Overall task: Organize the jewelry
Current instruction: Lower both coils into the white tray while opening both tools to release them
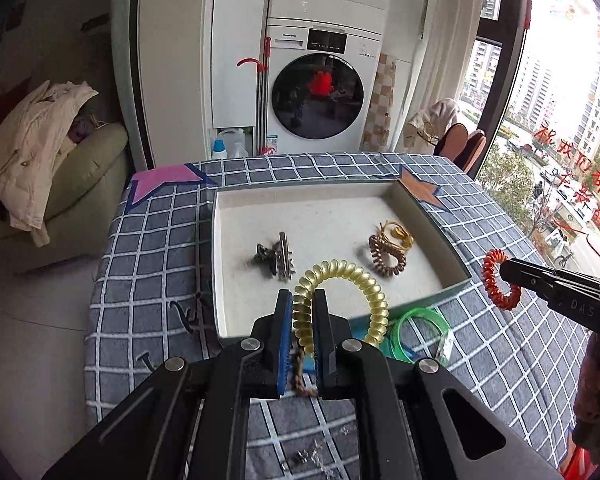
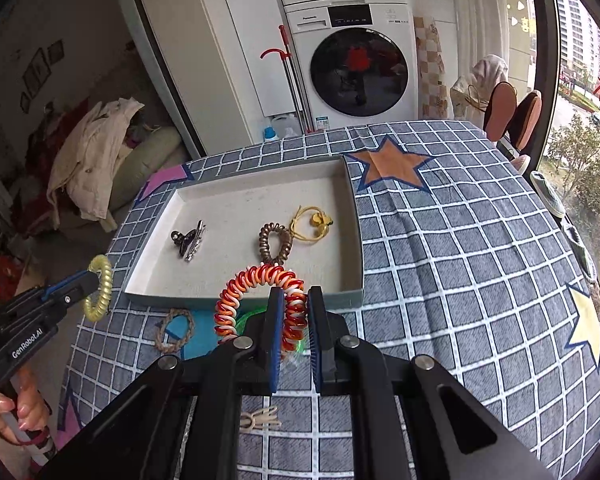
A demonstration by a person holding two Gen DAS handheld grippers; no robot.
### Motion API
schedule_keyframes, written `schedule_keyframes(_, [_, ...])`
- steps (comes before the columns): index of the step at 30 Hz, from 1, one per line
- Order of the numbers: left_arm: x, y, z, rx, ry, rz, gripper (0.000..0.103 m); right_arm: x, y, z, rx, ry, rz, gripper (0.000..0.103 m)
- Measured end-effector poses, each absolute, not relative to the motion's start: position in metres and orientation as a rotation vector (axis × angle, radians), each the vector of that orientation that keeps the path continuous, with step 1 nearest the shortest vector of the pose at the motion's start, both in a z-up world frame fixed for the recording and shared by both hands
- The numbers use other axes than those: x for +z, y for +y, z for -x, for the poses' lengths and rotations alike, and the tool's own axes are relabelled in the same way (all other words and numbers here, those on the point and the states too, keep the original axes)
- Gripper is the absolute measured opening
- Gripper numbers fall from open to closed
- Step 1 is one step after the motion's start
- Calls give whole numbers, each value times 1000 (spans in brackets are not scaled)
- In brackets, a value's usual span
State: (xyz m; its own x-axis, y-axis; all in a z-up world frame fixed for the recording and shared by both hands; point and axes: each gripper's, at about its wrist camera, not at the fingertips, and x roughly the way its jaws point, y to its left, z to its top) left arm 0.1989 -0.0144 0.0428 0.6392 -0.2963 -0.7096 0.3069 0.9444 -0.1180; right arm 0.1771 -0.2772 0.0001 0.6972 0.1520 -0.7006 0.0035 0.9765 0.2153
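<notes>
My left gripper (image 1: 303,300) is shut on a yellow coil hair tie (image 1: 340,276), held above the near edge of a white tray (image 1: 300,188). My right gripper (image 2: 296,300) is shut on a red-and-white coil tie (image 2: 256,280) just short of the tray (image 2: 260,176). In the tray lie dark hair clips (image 2: 190,240), a brown coil tie (image 2: 275,242) and a yellow cord tie (image 2: 314,222). On the cloth before the tray rest a braided ring (image 2: 175,330) and a green bangle (image 1: 422,334). A beige cord (image 2: 260,418) lies under the right gripper.
The checked tablecloth (image 2: 460,240) with star patches covers the table. Beyond its far edge stand a washing machine (image 1: 318,96) and a sofa with a coat (image 1: 32,148). A window (image 1: 560,140) is on the right. A hand (image 2: 16,412) grips the left handle.
</notes>
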Motion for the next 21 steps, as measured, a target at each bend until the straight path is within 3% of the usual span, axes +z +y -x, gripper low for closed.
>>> schedule_keyframes(13, [-27, -20, -280, -288, 985, -64, 29, -52, -274, -275, 16, 959, -92, 13])
schedule_keyframes(21, [-43, -26, -301, -246, 991, -70, 29, -75, -272, -304, -6, 996, -107, 13])
